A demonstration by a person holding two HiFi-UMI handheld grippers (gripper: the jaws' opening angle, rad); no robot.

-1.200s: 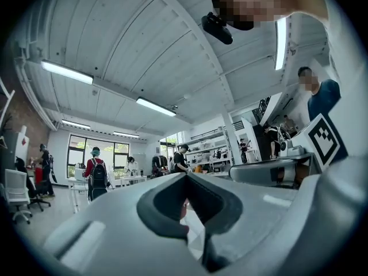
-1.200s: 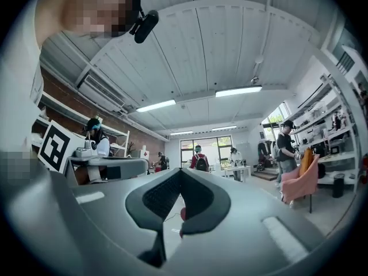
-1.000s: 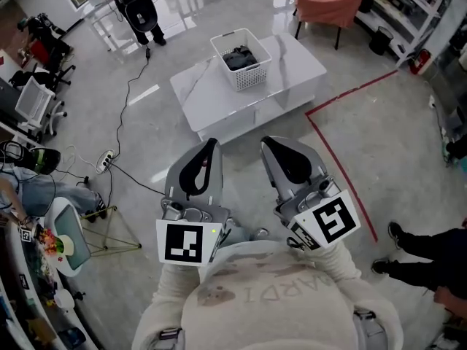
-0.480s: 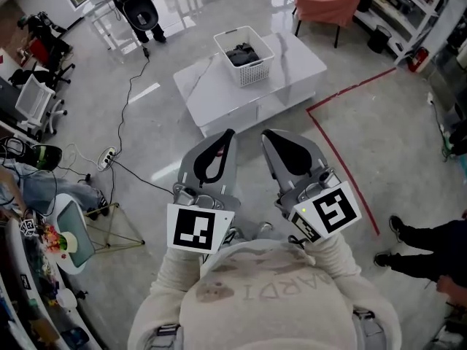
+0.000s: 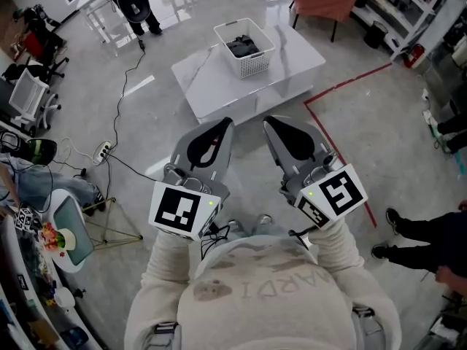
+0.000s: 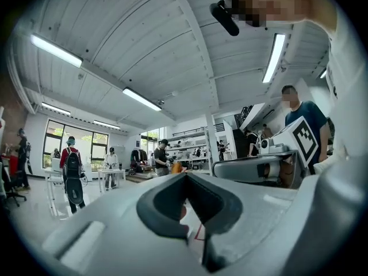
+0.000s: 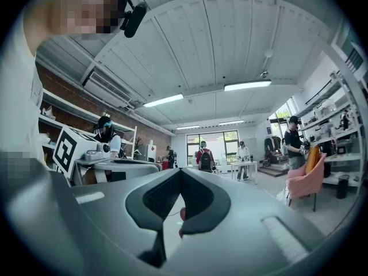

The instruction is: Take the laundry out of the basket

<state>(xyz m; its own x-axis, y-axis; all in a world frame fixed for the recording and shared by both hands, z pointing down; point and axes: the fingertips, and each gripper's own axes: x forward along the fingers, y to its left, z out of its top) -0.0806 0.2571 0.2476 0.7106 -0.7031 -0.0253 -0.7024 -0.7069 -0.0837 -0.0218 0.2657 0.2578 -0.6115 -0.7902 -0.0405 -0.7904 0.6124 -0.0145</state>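
Left hand-held gripper and right hand-held gripper had jaws together, empty, lower centre; laundry sat in basket on counter, upper centre, well apart. I risked arriving with jaws unparted and shoving the basket.

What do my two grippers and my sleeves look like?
Both the left gripper and right gripper have smooth grey shells with black-padded fingers curving to a point. Each carries a white cube printed with black square markers and a small green light. The sleeves are cream fleece.
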